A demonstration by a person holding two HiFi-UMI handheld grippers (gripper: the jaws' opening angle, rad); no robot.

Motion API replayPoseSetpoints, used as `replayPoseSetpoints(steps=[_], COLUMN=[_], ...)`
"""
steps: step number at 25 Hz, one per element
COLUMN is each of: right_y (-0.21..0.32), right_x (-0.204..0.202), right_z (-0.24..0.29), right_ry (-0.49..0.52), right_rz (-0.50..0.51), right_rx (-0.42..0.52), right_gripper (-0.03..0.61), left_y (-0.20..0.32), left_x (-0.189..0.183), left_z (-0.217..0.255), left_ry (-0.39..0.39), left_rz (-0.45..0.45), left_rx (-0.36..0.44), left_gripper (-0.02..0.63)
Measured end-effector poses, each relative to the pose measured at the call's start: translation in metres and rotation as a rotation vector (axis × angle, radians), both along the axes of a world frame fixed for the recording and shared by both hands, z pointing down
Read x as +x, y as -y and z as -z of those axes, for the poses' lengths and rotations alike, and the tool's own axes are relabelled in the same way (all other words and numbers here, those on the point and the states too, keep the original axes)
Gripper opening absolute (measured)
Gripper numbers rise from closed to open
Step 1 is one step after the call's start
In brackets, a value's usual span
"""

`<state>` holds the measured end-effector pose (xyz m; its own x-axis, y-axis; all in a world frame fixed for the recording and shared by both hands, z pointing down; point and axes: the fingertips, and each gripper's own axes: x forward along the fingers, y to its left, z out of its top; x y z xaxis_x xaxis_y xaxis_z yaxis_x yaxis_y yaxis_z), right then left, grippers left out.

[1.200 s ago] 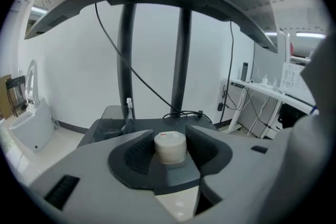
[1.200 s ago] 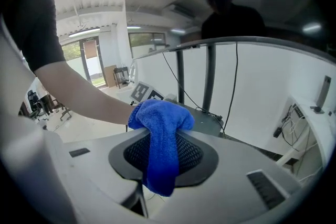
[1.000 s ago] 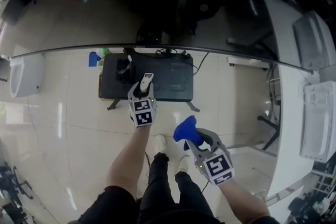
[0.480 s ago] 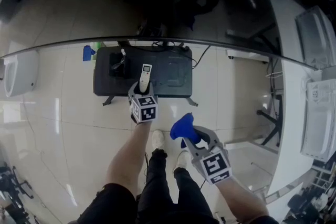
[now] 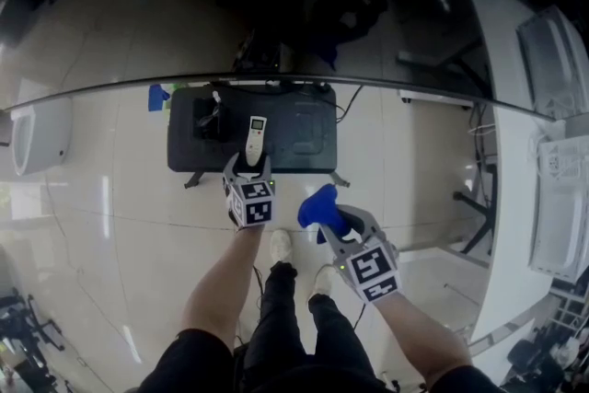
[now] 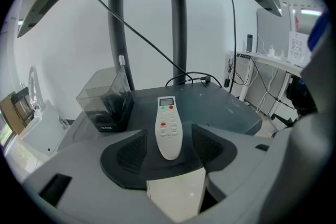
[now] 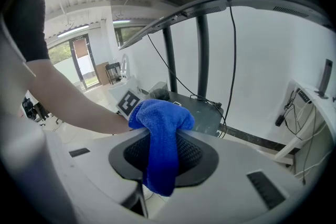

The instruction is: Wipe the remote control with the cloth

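A white remote control (image 5: 257,135) (image 6: 169,126) lies face up on the small dark table (image 5: 308,129) (image 6: 226,107). My left gripper (image 5: 248,163) (image 6: 169,147) is just behind it, and its jaws have just been opening. The remote's near end sits between them with a gap on each side, so the pads do not press on it. My right gripper (image 5: 329,222) (image 7: 164,152) hangs lower right of the table, shut on a blue cloth (image 5: 321,207) (image 7: 160,134) that bunches above the jaws and drapes down between them.
A smoky transparent box (image 5: 207,117) (image 6: 105,99) stands on the table's left part. Cables run behind the table. A blue and green object (image 5: 161,97) sits on the floor to its left. A white desk (image 5: 543,152) runs along the right. The person's feet (image 5: 281,246) are below.
The left gripper has come down to the table and its jaws have widened; the remote now lies on the tabletop. The right gripper with the cloth has shifted slightly toward the table.
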<state>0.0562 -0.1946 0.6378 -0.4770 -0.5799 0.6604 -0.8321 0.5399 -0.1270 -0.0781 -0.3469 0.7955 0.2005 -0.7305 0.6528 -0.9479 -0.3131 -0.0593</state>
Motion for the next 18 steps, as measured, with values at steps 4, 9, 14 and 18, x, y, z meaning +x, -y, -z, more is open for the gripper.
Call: replayPoseSetpoints(steps=[4,9,14,18], right_y=[0.028,0.077,0.117,0.138], right_x=[0.001,-0.002,-0.005,-0.008], right_z=[-0.012,-0.041,-0.082,-0.115], right_ry=[-0.043,-0.121,-0.196,-0.246], right_rz=[0.019,0.025,0.026,0.041], right_rx=[0.017,0.025,0.001,-0.02], right_gripper=[0.103,0.103,0.103,0.103], left_y=[-0.023,-0.044,-0.056,-0.065], left_x=[-0.001,0.002,0.003,0.005], left_z=[0.025,0.059,0.082,0.089], left_ry=[-0.018,-0.043,-0.057,-0.071], left_rz=[-0.021,-0.061,-0.087,-0.103], left_rx=[0.009,0.029,0.04,0.04], left_gripper=[0.272,0.272,0.272,0.272])
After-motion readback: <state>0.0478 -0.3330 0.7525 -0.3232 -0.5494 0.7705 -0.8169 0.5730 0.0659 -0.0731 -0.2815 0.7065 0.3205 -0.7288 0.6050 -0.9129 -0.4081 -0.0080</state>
